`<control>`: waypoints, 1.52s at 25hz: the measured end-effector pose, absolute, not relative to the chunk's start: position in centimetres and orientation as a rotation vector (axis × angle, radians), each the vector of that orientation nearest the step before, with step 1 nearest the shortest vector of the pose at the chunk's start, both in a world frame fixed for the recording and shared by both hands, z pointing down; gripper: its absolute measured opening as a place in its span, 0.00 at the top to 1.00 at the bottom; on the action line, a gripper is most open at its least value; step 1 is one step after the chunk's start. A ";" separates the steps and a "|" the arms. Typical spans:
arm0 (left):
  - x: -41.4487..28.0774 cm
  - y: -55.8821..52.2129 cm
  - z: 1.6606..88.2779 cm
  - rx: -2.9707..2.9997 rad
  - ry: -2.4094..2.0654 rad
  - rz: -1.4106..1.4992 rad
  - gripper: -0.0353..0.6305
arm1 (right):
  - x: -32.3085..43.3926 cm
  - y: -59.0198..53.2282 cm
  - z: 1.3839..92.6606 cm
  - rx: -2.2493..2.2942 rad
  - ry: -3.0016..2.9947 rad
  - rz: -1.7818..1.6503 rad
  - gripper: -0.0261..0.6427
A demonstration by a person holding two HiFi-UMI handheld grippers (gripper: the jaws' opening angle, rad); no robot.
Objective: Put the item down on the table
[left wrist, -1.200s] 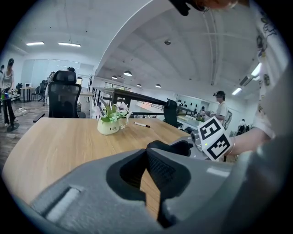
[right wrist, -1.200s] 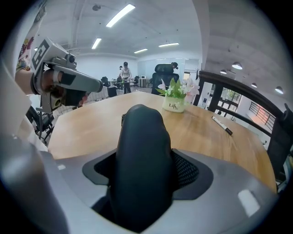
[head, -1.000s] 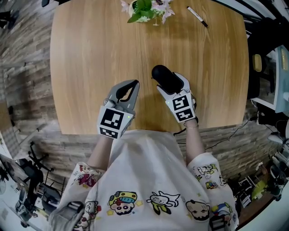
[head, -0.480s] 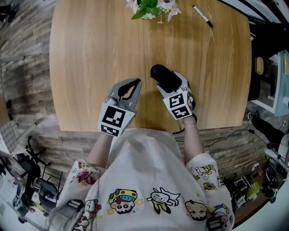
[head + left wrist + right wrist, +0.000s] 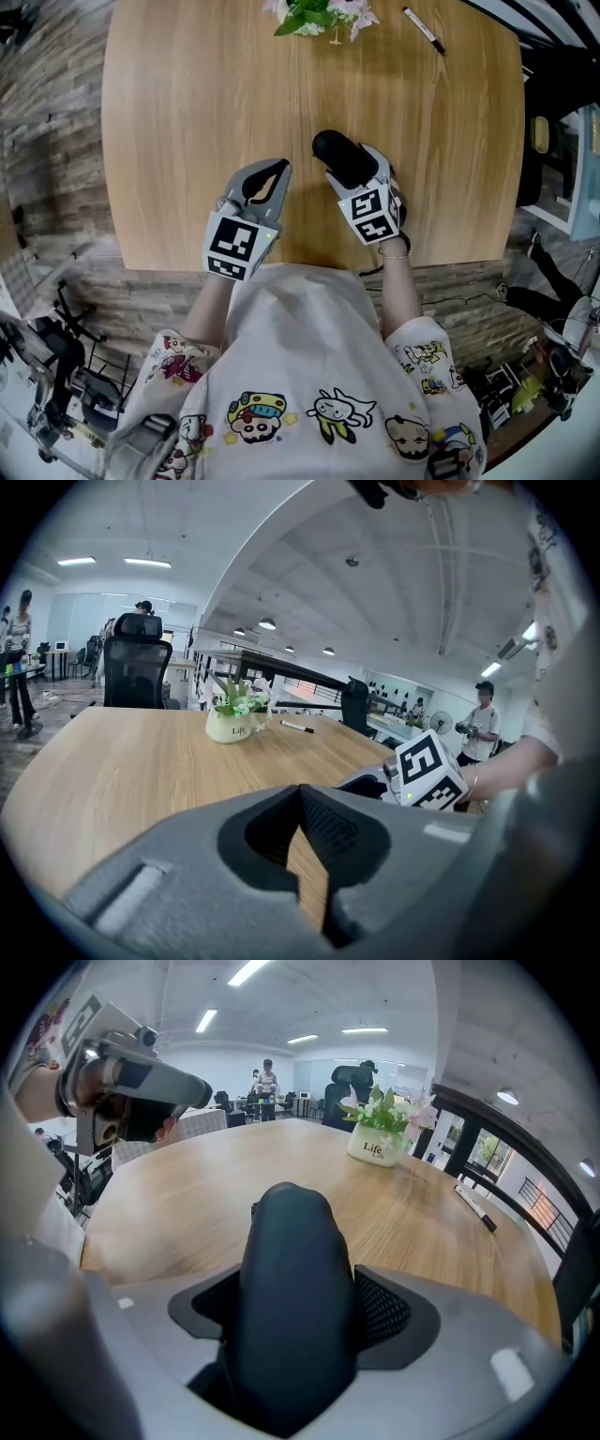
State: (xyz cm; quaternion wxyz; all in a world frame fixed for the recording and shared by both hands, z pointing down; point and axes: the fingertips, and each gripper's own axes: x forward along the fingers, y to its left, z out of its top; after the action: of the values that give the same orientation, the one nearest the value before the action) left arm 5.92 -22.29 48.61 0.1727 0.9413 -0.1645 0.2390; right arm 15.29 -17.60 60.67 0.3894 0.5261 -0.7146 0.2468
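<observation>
the right gripper (image 5: pixel 354 171) had its jaws spread wide and clamped on the black rounded item (image 5: pixel 337 156), over the near side of the table (image 5: pixel 187 112). the left gripper (image 5: pixel 274 174) sat closed, empty. released while tilted, the smooth item could topple and roll.

The right gripper (image 5: pixel 352 171) has sunk a little with the black item (image 5: pixel 333 150) toward the table (image 5: pixel 187 94).
</observation>
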 end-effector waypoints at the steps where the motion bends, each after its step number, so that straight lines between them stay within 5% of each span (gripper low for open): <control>1: 6.0 -22.3 48.6 2.670 -0.467 0.678 0.95 | 15.3 -17.6 60.7 1.339 -1.817 0.638 0.42; 23: 5.8 -22.2 46.0 2.727 -0.498 0.609 0.95 | 15.2 -17.2 56.1 1.475 -1.913 0.642 0.35; 38: 3.6 -19.6 40.6 2.809 -0.618 0.498 0.95 | 16.4 -15.1 45.2 1.766 -2.002 0.463 0.48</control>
State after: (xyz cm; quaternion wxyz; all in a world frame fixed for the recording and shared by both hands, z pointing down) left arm 3.64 -19.65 40.56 0.1113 0.9564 -0.2103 0.1696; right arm 16.37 -15.05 45.17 0.2145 0.6366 -0.7217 0.1671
